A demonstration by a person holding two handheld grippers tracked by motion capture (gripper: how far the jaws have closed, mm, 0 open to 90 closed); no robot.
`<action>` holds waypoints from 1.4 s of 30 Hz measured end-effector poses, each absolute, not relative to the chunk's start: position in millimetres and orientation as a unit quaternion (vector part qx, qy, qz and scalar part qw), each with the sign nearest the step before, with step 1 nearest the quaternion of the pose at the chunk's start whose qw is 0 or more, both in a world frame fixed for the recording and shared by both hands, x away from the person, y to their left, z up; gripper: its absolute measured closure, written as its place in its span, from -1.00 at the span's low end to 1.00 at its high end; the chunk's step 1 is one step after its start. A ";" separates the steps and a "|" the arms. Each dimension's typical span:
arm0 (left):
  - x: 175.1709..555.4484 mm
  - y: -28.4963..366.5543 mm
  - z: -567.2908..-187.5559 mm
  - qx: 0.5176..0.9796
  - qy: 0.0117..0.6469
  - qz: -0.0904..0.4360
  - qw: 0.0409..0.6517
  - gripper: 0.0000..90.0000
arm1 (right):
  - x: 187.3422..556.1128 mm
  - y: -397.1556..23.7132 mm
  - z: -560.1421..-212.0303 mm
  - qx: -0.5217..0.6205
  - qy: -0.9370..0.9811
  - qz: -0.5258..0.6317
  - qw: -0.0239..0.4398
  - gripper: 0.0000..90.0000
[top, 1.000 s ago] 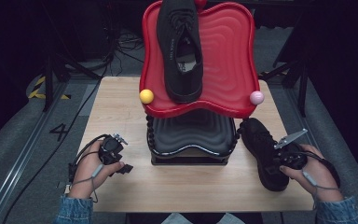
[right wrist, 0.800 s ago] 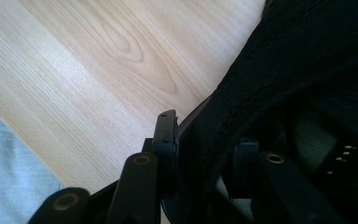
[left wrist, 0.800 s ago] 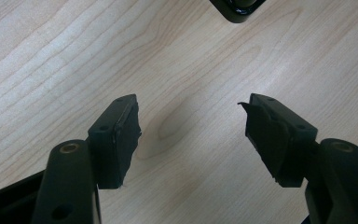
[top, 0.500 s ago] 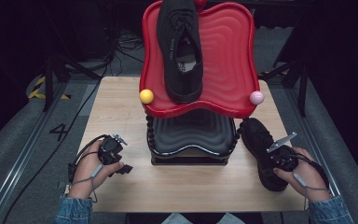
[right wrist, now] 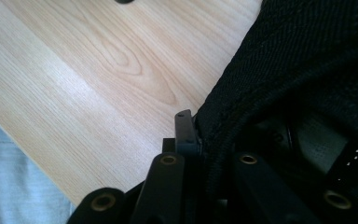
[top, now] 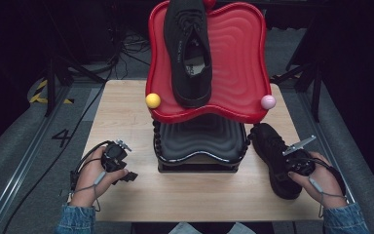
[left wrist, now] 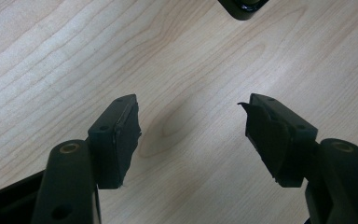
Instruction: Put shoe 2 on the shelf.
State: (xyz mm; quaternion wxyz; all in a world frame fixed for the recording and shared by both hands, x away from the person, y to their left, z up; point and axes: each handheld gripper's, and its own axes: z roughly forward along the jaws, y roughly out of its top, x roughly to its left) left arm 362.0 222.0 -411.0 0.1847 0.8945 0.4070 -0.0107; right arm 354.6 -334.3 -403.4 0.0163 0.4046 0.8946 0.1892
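Shoe number two (top: 274, 158) is the black one lying flat on the wooden table (top: 126, 114), right side, just beside the black stand (top: 198, 146) that carries the red wavy tray (top: 233, 63). Right gripper (top: 292, 168) sits over its heel end, and in the right gripper view the jaws are pinched onto the collar of that shoe (right wrist: 298, 70), one jaw outside the fabric and one tucked inside. Over on the left, the left gripper (top: 121, 168) rests low above bare wood, well apart from the shoe, jaws spread wide with nothing between them. Another black shoe (top: 187, 48) lies up on the tray, with a yellow ball (top: 153, 100) and a pink ball (top: 268, 102) at the tray's front corners.
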 end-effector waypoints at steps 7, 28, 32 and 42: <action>363.7 220.4 -414.6 0.898 0.404 -0.009 0.176 -0.21 | 357.5 -335.9 -391.2 0.398 0.895 0.200 0.023 0.95; 357.0 223.6 -408.2 0.895 0.404 -0.010 0.188 -0.21 | 364.9 -327.5 -301.4 0.385 0.897 0.212 0.052 0.94; 357.5 223.9 -409.5 0.896 0.403 -0.009 0.187 -0.21 | 366.2 -327.4 -290.2 0.385 0.896 0.216 0.055 0.94; 356.8 222.7 -409.9 0.894 0.410 -0.010 0.177 -0.21 | 368.6 -326.2 -255.3 0.382 0.893 0.230 0.065 0.94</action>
